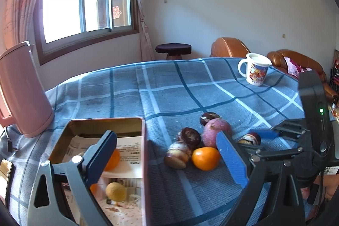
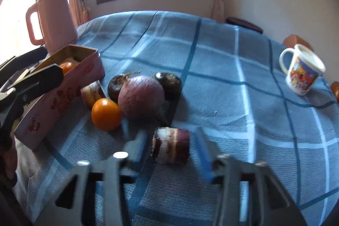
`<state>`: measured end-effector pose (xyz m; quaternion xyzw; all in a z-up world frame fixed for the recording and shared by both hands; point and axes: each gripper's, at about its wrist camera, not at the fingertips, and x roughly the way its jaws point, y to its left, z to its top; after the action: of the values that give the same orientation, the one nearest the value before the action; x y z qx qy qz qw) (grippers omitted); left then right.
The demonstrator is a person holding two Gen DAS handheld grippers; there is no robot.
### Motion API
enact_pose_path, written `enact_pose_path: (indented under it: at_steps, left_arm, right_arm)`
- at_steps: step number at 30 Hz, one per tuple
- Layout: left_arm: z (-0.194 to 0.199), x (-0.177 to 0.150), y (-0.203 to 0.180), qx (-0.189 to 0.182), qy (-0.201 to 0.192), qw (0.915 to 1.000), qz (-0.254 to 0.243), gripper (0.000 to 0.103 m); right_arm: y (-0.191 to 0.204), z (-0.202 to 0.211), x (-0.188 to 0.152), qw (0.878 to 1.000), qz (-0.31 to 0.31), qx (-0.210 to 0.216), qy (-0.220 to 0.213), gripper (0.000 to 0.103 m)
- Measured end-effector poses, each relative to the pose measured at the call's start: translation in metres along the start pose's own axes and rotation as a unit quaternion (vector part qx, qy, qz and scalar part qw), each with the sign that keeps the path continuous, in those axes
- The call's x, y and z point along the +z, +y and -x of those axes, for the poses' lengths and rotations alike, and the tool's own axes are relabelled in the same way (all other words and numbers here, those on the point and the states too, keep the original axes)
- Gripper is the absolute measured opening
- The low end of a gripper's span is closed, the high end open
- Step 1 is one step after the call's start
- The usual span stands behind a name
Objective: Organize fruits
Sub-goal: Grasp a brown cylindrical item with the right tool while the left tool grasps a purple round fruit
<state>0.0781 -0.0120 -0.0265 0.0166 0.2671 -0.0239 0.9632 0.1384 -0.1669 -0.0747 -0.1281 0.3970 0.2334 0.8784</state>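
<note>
A pink tin box stands open on the blue checked tablecloth, with an orange and a yellowish fruit inside. Right of it lie an orange, a large purple-red fruit and several dark water chestnuts. My left gripper is open, empty, straddling the box's right wall. My right gripper is open around a cut purple-and-white chestnut, its pads apart from it.
A pink kettle stands at the table's left behind the box. A white printed mug stands at the far right. Brown leather chairs and a dark stool lie beyond the table.
</note>
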Motion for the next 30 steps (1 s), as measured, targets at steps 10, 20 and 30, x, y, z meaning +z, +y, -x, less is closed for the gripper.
enact_pose_path:
  at_steps: [10, 20, 30]
  left_arm:
    - [-0.045, 0.015, -0.047, -0.042, 0.049, 0.997, -0.042, 0.095]
    - [-0.092, 0.011, -0.077, -0.033, 0.118, 0.9879, -0.096, 0.073]
    - [-0.087, 0.007, -0.085, -0.056, 0.121, 0.984, -0.119, 0.049]
  right_arm:
    - [-0.037, 0.025, -0.005, 0.995, -0.064, -0.061, -0.053, 0.033]
    - [-0.053, 0.033, -0.007, 0.992, -0.091, -0.061, -0.07, 0.033]
    - [-0.051, 0.033, -0.006, 0.992, -0.083, -0.061, -0.071, 0.033]
